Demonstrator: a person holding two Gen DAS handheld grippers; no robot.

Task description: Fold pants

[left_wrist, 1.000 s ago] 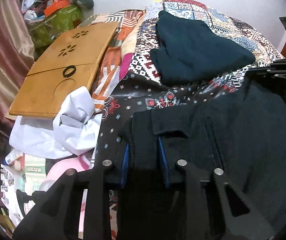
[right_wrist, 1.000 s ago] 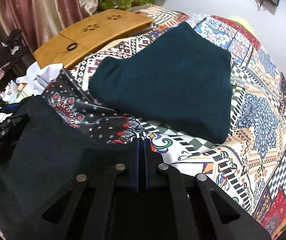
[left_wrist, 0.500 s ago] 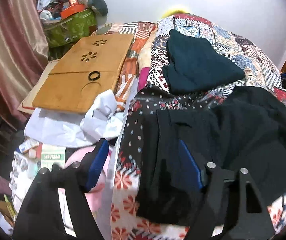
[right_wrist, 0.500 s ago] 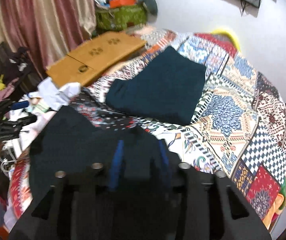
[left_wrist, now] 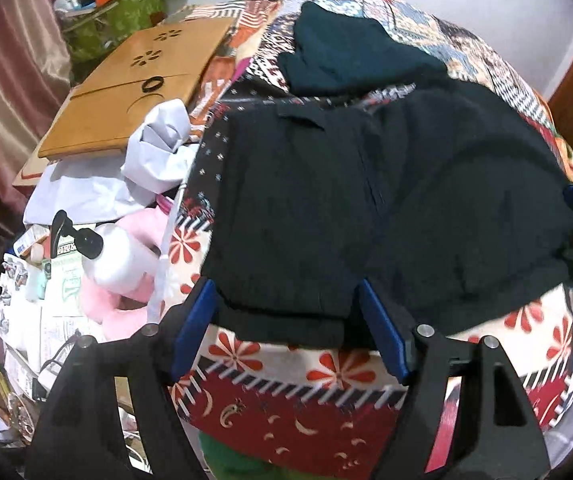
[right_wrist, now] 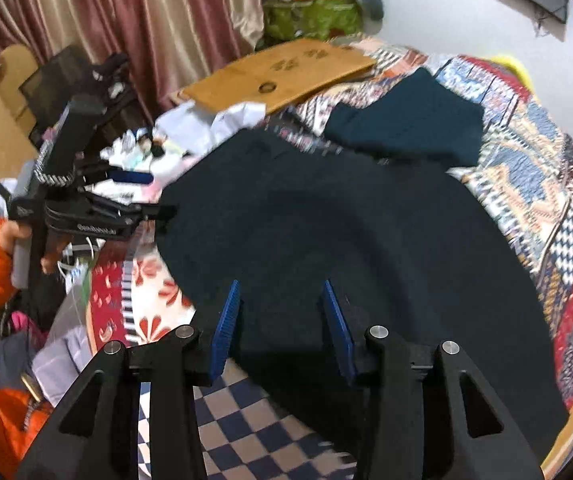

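Dark pants (left_wrist: 386,208) lie folded flat on the patterned bedspread (left_wrist: 298,400); they also show in the right wrist view (right_wrist: 366,248). My left gripper (left_wrist: 286,328) is open and empty, just above the pants' near edge. It also shows at the left of the right wrist view (right_wrist: 134,208), beside the pants. My right gripper (right_wrist: 282,320) is open and empty over the near part of the pants. A folded dark teal garment (left_wrist: 350,56) lies farther back on the bed (right_wrist: 406,124).
A wooden lap desk (left_wrist: 134,84) lies at the bed's left, with crumpled white cloth (left_wrist: 154,148) beside it. A white pump bottle (left_wrist: 114,256) and pink item (left_wrist: 126,304) sit in floor clutter at left. Curtains (right_wrist: 166,20) hang behind.
Both grippers were shut on the pants a second ago. They have opened, let the pants go, and pulled back toward me. The pants now lie flat on the bed.
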